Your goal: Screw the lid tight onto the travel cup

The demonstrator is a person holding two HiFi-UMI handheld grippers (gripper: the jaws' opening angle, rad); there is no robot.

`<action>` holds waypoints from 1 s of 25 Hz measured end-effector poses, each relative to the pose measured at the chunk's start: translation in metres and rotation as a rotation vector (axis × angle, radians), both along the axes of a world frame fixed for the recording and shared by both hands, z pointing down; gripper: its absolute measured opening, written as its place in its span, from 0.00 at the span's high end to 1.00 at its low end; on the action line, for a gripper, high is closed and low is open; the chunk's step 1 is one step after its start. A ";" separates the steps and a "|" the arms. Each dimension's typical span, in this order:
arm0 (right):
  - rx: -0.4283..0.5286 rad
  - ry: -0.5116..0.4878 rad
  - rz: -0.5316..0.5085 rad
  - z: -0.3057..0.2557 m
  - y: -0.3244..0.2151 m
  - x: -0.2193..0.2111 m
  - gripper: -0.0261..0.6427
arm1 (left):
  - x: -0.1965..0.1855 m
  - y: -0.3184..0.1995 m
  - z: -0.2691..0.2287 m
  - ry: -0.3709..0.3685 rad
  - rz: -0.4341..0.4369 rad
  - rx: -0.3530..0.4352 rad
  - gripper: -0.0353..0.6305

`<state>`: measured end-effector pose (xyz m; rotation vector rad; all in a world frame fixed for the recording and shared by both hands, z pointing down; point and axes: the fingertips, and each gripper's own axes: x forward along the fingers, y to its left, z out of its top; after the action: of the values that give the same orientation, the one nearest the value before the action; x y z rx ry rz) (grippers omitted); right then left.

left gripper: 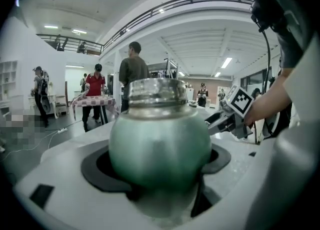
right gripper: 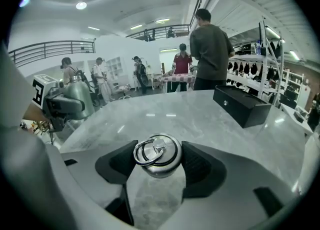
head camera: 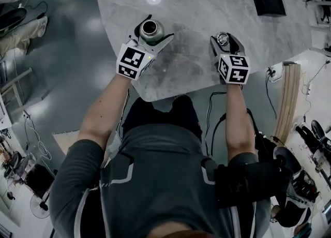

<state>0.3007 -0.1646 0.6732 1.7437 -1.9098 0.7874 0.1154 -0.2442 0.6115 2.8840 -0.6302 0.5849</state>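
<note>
Cup (left gripper: 160, 149) and lid (right gripper: 157, 155) gripped separately, well apart over the counter (head camera: 207, 25).
Smooth, rounded metal cup, probably slippery, is clamped at its belly by the left fingers (left gripper: 100, 169), mouth open. The small, hard, likely light lid is pinched at its rim by the right fingers (right gripper: 200, 166).

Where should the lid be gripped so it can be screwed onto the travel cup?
The lid's round metal side wall, pads on opposite sides, coming in from the side with the ring uppermost, as the right hand-held gripper has it. The loose ring likely gives no firm hold, and the underside must stay free to meet the travel cup's open neck.
</note>
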 end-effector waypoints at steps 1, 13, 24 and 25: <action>0.010 -0.004 -0.008 -0.010 0.001 -0.004 0.53 | -0.002 0.003 -0.013 0.013 0.004 0.009 0.35; 0.169 0.014 -0.095 -0.134 0.018 -0.034 0.53 | -0.028 0.045 -0.134 0.118 0.072 0.065 0.35; 0.262 -0.015 -0.175 -0.225 0.035 -0.051 0.53 | -0.029 0.082 -0.194 0.101 0.170 0.089 0.35; 0.272 -0.023 -0.188 -0.234 0.036 -0.053 0.53 | -0.029 0.085 -0.196 0.090 0.184 0.090 0.35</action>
<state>0.2473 -0.1287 0.4391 1.6752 -2.2436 0.5007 0.0864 -0.1596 0.4155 3.0541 -0.3912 0.4558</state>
